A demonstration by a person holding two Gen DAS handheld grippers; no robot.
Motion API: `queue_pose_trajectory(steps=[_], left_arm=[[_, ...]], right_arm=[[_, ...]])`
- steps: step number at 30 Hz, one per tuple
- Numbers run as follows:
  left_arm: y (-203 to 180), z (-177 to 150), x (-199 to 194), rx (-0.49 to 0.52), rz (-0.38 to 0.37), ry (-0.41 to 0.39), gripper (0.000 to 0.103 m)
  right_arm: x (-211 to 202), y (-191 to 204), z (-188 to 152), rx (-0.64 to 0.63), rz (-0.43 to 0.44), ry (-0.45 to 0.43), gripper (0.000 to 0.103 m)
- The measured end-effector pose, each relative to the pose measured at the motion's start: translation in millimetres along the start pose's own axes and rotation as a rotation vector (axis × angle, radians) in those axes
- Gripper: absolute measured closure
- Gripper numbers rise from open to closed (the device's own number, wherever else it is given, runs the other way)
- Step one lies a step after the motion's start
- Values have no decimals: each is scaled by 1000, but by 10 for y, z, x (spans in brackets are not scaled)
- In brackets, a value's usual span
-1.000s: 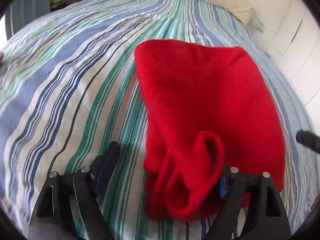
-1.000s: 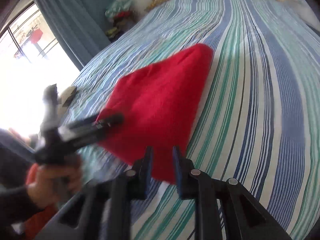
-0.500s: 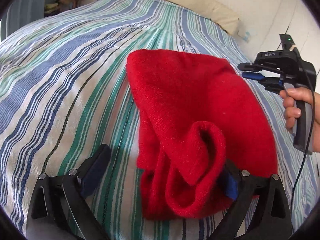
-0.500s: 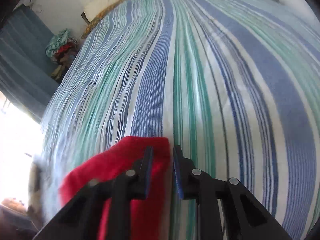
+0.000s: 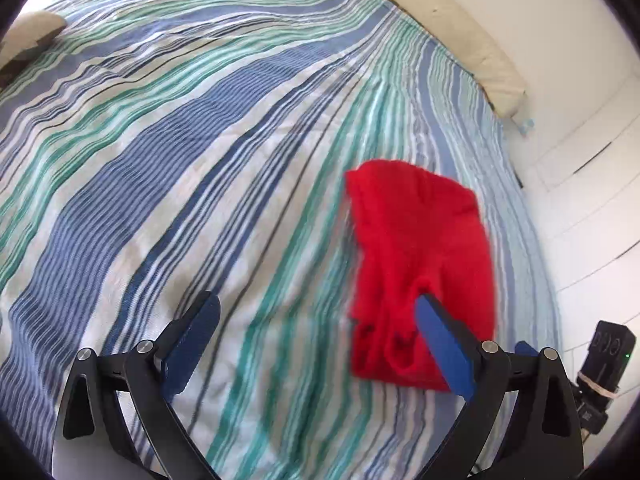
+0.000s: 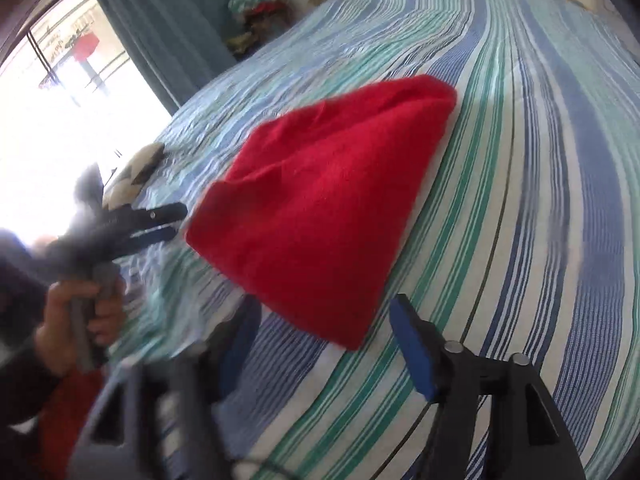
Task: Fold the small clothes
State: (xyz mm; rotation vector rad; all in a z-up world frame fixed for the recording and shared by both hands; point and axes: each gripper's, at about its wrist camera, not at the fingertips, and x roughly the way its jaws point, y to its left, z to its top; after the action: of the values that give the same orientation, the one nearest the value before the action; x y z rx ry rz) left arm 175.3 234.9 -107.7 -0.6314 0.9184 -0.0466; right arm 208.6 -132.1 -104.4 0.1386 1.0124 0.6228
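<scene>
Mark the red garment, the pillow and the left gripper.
red garment (image 6: 328, 204): right wrist view, middle of the cloth.
pillow (image 5: 486, 66): left wrist view, its cream side.
left gripper (image 5: 318, 316): left wrist view, midway between fingertips.

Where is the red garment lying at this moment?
The red garment lies folded on the striped bedsheet, right of centre in the left wrist view, near the bed's wall-side edge. The open left gripper is just beside it, not holding it.

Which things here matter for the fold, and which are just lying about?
For the job:
- red garment, folded on the striped bedspread
- left gripper, jaws wide open, off the cloth
- right gripper, jaws open

Lying about:
- cream pillow at the bed's far edge
- patterned cushion near the window
- clothes pile beyond the bed
- blue curtain
</scene>
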Motion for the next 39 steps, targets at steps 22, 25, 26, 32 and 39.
queue_pose_trajectory(steps=[22, 25, 26, 32, 39], left_arm=[[-1044, 518, 536, 272, -164, 100, 80], [-1283, 752, 247, 291, -222, 24, 80], [-1329, 812, 177, 293, -237, 10, 80], [-1211, 697, 508, 296, -151, 119, 63], [-534, -194, 448, 315, 113, 142, 45]], right_arm=[[496, 15, 938, 219, -23, -132, 72], [121, 156, 1265, 182, 3, -225, 72], [-12, 189, 1357, 170, 10, -252, 72], [-151, 219, 1494, 191, 15, -259, 69], [258, -221, 520, 292, -211, -43, 38]])
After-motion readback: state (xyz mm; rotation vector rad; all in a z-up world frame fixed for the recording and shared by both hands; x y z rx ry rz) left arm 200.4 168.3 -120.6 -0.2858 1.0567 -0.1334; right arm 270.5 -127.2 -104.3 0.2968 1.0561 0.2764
